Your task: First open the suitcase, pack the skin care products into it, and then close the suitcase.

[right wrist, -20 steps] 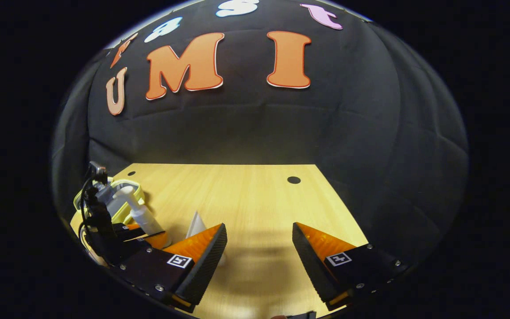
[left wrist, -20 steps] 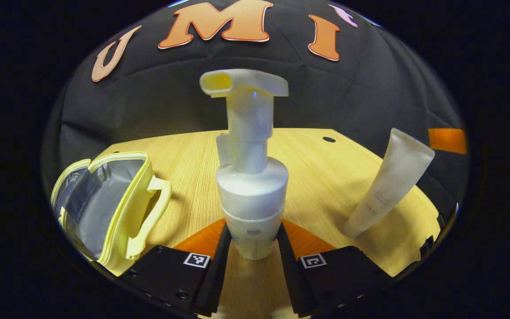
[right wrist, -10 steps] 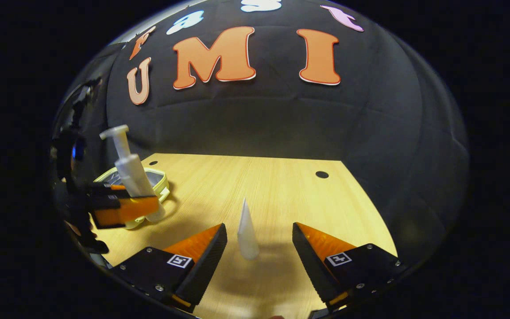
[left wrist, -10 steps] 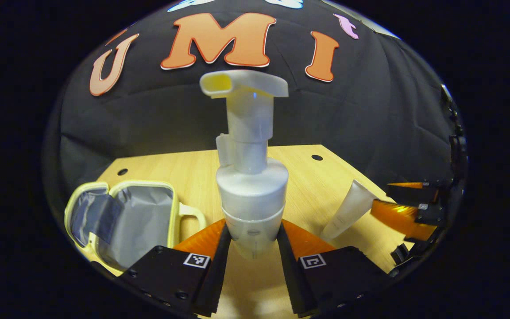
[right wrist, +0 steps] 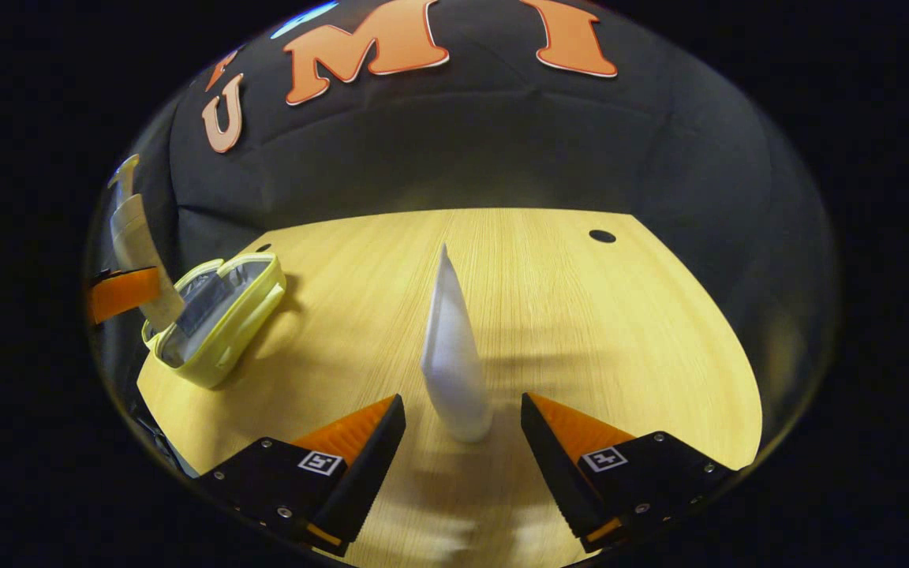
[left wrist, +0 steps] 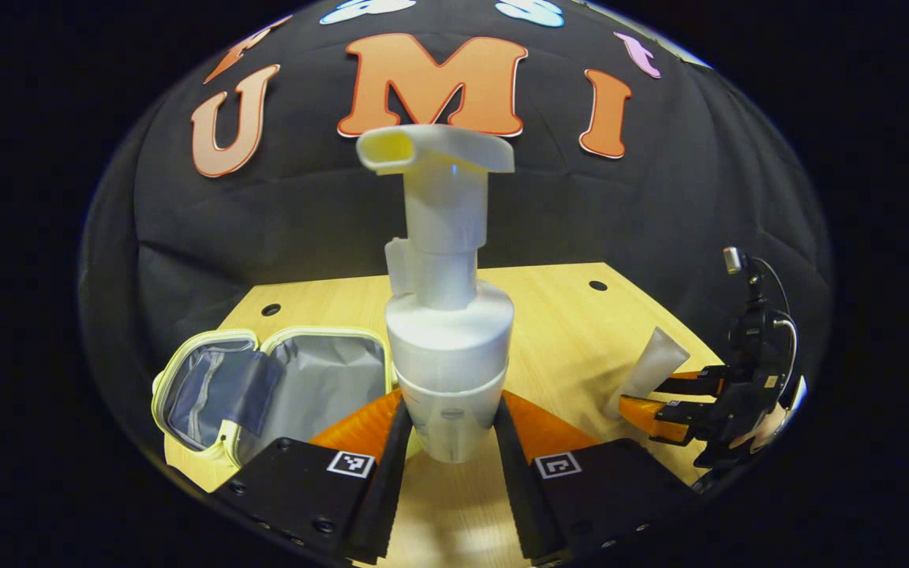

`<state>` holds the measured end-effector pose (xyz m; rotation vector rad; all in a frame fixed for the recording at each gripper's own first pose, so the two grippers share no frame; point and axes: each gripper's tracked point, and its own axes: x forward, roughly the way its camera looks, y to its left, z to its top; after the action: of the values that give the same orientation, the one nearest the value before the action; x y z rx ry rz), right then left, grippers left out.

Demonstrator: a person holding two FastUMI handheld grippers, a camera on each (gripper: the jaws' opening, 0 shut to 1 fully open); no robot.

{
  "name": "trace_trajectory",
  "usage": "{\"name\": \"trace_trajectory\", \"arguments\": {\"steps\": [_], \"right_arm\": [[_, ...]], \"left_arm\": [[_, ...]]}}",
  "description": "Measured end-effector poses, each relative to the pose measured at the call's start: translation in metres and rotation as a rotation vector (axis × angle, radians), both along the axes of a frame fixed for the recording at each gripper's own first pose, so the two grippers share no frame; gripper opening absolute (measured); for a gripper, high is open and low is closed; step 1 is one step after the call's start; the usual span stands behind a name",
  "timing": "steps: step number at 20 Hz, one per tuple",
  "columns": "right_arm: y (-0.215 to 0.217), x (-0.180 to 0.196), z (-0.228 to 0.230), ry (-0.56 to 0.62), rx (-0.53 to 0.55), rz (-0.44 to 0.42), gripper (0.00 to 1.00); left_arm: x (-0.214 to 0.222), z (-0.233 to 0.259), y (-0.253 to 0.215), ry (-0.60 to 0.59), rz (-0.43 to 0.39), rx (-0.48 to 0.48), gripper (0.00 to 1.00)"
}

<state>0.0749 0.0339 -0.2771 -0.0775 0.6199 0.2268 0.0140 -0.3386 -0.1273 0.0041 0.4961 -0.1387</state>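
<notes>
Left tongs: we see both fingers pressed against the lower body of the white pump bottle, which stands upright between them, lifted off the worktop.
Pump bottle: its nozzle points to the left in the left gripper view; in the right gripper view we find it at the far left edge, above the suitcase's open side.
Right tongs: spread wide, gripping nothing; the tube stands in the gap between the fingers, touching neither as far as we can tell.
Tube: white, standing on its cap end on the worktop, flat crimped end up (leaning slightly). In the left gripper view it sits just beyond the right tongs.
Suitcase: a small pale yellow zip case, lying open on the worktop's left side, grey lining showing, with nothing we can make out inside; the same case shows in the right gripper view.
</notes>
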Motion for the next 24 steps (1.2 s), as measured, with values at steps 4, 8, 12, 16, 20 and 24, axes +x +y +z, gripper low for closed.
{"name": "trace_trajectory", "arguments": {"steps": [4,8,12,16,20,24], "right_arm": [[-0.002,0.01,-0.016,0.011,-0.052,0.007,0.8],[0.001,0.013,-0.026,0.009,-0.064,0.004,0.54],[0.01,0.006,-0.015,0.015,-0.023,-0.005,0.48],[0.031,0.001,0.023,-0.027,0.014,-0.007,0.47],[0.063,-0.003,0.062,-0.071,0.06,-0.034,0.47],[0.106,-0.013,0.094,-0.084,0.161,-0.049,0.47]], "left_arm": [[-0.012,-0.013,0.015,0.036,0.022,-0.001,0.59],[-0.023,-0.021,0.029,0.061,0.04,0.003,0.59],[-0.029,-0.014,0.047,0.065,0.043,-0.009,0.6],[-0.028,0.014,0.078,0.047,0.027,-0.005,0.59],[-0.019,0.029,0.129,0.086,-0.004,0.023,0.59],[-0.01,0.017,0.173,0.202,-0.086,0.065,0.59]]}}
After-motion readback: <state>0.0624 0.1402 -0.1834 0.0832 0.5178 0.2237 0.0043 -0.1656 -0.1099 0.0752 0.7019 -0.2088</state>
